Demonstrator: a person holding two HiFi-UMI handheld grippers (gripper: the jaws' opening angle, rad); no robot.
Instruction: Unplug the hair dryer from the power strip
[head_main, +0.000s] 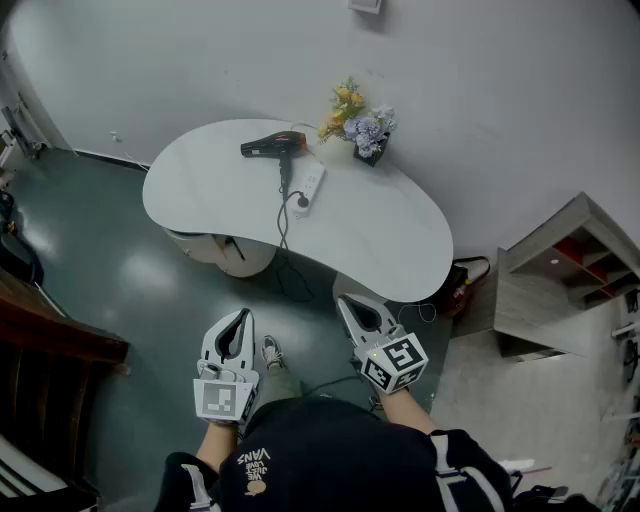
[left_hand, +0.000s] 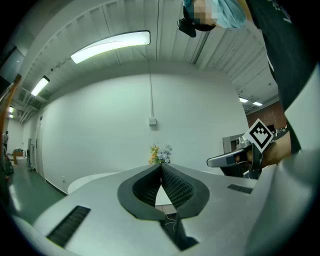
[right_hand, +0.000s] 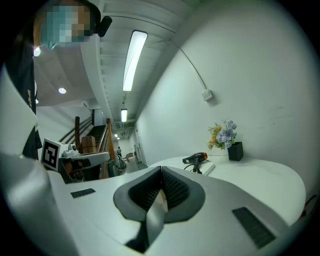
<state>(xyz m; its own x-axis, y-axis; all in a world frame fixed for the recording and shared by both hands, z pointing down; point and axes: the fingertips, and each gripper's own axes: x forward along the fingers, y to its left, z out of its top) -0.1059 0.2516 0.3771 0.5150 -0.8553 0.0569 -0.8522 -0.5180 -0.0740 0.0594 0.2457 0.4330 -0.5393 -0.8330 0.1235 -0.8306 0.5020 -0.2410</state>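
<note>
A black hair dryer (head_main: 274, 146) lies on the far side of a white kidney-shaped table (head_main: 390, 245). Its cord runs to a plug (head_main: 303, 200) seated in a white power strip (head_main: 308, 187). In the right gripper view the hair dryer (right_hand: 196, 158) and power strip (right_hand: 207, 167) show far ahead. My left gripper (head_main: 241, 318) and right gripper (head_main: 348, 304) are held close to my body, well short of the table, both shut and empty. The left gripper (left_hand: 161, 166) points level at the table, and the right gripper (right_hand: 161, 171) faces it too.
A black pot of flowers (head_main: 361, 126) stands at the table's back edge near the wall. The black cable (head_main: 290, 270) hangs off the table's front edge to the green floor. A wooden shelf unit (head_main: 565, 275) stands to the right, dark furniture (head_main: 50, 345) to the left.
</note>
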